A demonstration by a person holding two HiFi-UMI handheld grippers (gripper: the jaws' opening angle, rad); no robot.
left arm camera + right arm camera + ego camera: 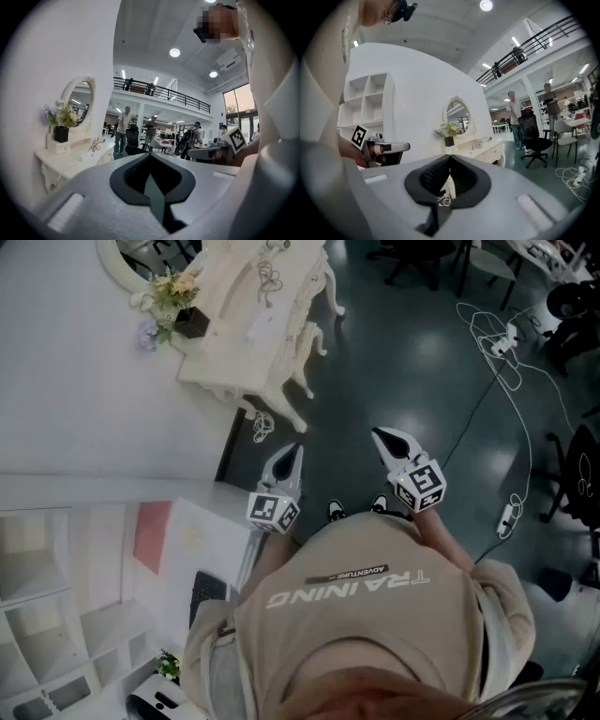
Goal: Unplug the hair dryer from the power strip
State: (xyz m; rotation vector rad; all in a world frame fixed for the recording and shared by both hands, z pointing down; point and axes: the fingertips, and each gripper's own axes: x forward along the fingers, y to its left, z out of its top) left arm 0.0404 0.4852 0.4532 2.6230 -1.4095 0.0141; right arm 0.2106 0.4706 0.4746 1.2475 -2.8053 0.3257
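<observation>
The hair dryer itself I cannot identify with certainty. The most probable trace of it is a thin looped cord [267, 276] lying on the white tabletop [234, 352] of the dressing table, beside a small pale object, too small to read. Another loop of cable [262, 426] hangs below the table's edge, near the floor. Two white power strips lie on the dark floor, one [508, 517] near the person's right and one [507, 337] further away among loose wires. Which one feeds the dryer I cannot tell, and no plug is visible.

In my judgement the plug will sit stiffly in its socket, while the cord is soft and the strip is light. It is therefore better to take hold of the hard plug body, not the cord, and to press the strip down.

The left hand-held gripper [296, 448] and the right hand-held gripper [378, 434] are both clenched with nothing between the jaws, held at chest height, well apart from the table and the strips.
</observation>
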